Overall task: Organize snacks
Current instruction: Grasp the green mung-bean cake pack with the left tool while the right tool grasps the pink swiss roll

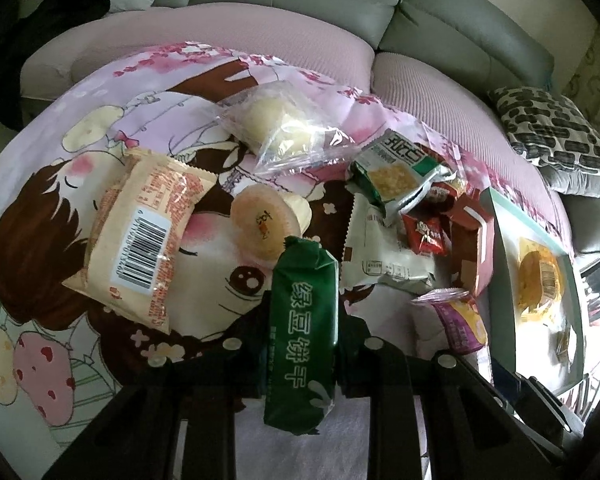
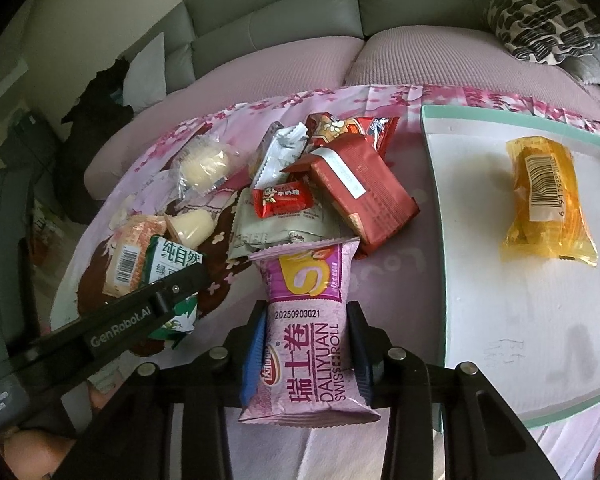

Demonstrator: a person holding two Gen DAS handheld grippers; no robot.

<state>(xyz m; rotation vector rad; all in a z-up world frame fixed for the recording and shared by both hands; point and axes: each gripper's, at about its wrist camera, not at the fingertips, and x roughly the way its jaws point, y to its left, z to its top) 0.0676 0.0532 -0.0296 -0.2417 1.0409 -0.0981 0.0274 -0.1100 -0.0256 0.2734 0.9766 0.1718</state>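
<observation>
My left gripper (image 1: 306, 316) is shut on a dark green biscuit packet (image 1: 304, 332) that stands lengthwise between its fingers; the same gripper (image 2: 172, 292) and green packet (image 2: 172, 264) show at the left of the right wrist view. My right gripper (image 2: 308, 350) is shut on a pink Swiss roll packet (image 2: 308, 344), whose waist is pinched between the blue pads (image 2: 256, 354). A white tray with a teal rim (image 2: 500, 320) lies to the right and holds one orange-yellow packet (image 2: 548, 200). Loose snacks are piled on the cartoon blanket (image 1: 40, 208).
On the blanket lie a beige barcode packet (image 1: 140, 240), a jelly cup (image 1: 268, 220), a clear bagged cake (image 1: 284, 128), a green-white cracker packet (image 1: 396, 172), a red candy (image 2: 282, 202) and a red-brown packet (image 2: 360, 188). Grey sofa backs and a patterned cushion (image 2: 548, 24) stand behind.
</observation>
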